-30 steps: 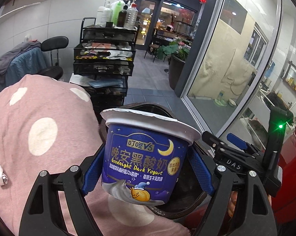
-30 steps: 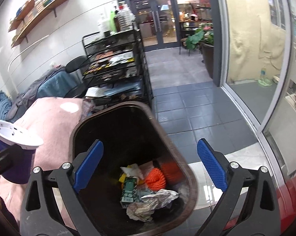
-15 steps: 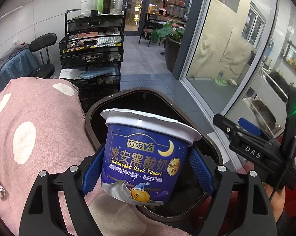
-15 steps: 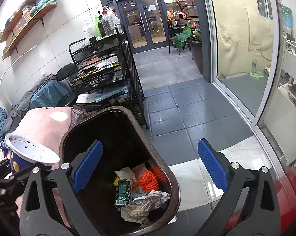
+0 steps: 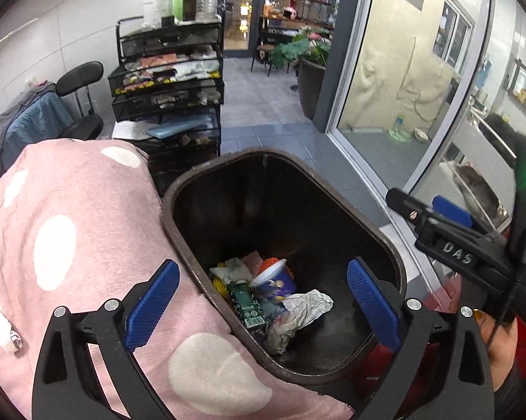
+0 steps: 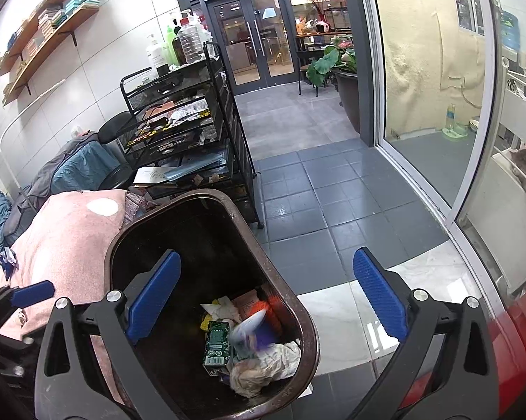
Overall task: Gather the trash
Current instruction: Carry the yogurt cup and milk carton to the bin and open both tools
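Note:
The blue yogurt cup (image 5: 275, 281) with its white lid lies tipped inside the dark brown trash bin (image 5: 179, 189), on top of crumpled paper (image 5: 297, 311), a green carton (image 5: 247, 302) and an orange object. My left gripper (image 5: 263, 301) hovers over the bin's near rim, its jaws opening wide with nothing between them. In the right wrist view the cup (image 6: 252, 329) is blurred in the bin (image 6: 228, 199). My right gripper (image 6: 263, 297) is open and empty above the bin's right side. The left gripper's blue fingertip (image 6: 32, 294) shows at the left edge there.
A pink blanket with white dots (image 5: 70, 245) lies left of the bin. A black wire cart (image 5: 168, 87) with bottles on top stands behind, next to a chair with clothes (image 5: 35, 122). Grey tiled floor (image 6: 315, 192) and a glass sliding door (image 6: 434, 105) lie to the right.
The left gripper's jaws spread and let go of the yogurt cup, which dropped into the bin among the trash. The right gripper stayed open over the bin.

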